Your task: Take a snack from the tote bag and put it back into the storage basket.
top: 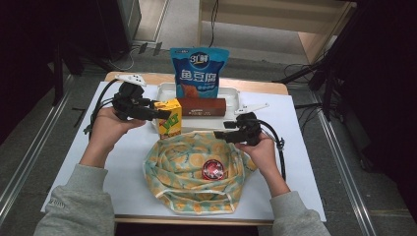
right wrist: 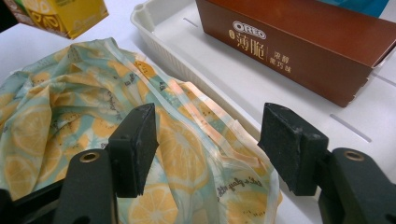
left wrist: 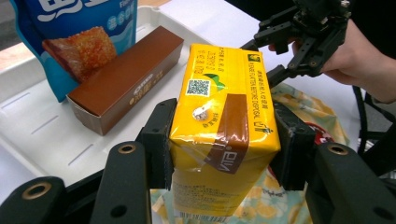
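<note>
- Yellow drink carton is gripped by the left tongs, held above the near rim of the white tray, beside the fabric bag.
- Right tongs are held open over the rim of the lemon-print fabric bag, nothing clamped.
- Step judged: carton being carried from tray to bag.
- Next: bag mouth should be pinched open, carton lowered inside.
</note>
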`<state>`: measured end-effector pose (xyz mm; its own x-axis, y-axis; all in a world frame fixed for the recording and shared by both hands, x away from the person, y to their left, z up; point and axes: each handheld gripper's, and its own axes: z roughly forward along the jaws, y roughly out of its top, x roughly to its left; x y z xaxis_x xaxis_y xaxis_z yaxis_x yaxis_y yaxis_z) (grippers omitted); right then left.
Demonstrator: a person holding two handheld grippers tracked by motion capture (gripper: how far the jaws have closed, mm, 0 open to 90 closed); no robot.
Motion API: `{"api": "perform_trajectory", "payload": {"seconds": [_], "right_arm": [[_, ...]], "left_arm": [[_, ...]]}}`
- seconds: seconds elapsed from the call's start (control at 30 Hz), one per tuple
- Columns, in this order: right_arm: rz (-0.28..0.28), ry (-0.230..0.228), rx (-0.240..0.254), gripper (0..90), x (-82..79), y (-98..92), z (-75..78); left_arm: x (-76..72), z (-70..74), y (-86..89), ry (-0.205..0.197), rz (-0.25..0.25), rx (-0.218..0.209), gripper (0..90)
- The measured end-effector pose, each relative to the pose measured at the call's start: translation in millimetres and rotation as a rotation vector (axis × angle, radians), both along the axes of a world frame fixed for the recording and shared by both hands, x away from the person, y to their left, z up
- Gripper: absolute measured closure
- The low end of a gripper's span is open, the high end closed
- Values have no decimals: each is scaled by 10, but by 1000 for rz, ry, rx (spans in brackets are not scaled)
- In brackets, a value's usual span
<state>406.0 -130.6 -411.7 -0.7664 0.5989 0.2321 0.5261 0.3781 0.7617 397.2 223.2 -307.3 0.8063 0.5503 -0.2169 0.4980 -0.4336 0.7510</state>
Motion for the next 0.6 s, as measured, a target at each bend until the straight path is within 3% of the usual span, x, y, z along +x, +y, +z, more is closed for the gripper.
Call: {"api": "perform_trajectory", "payload": {"seconds": [0.6], "right_arm": [[5, -2, 0, 374, -22, 30, -14]], "left_arm": [[179, -128, 77, -14, 42, -24, 503]]}}
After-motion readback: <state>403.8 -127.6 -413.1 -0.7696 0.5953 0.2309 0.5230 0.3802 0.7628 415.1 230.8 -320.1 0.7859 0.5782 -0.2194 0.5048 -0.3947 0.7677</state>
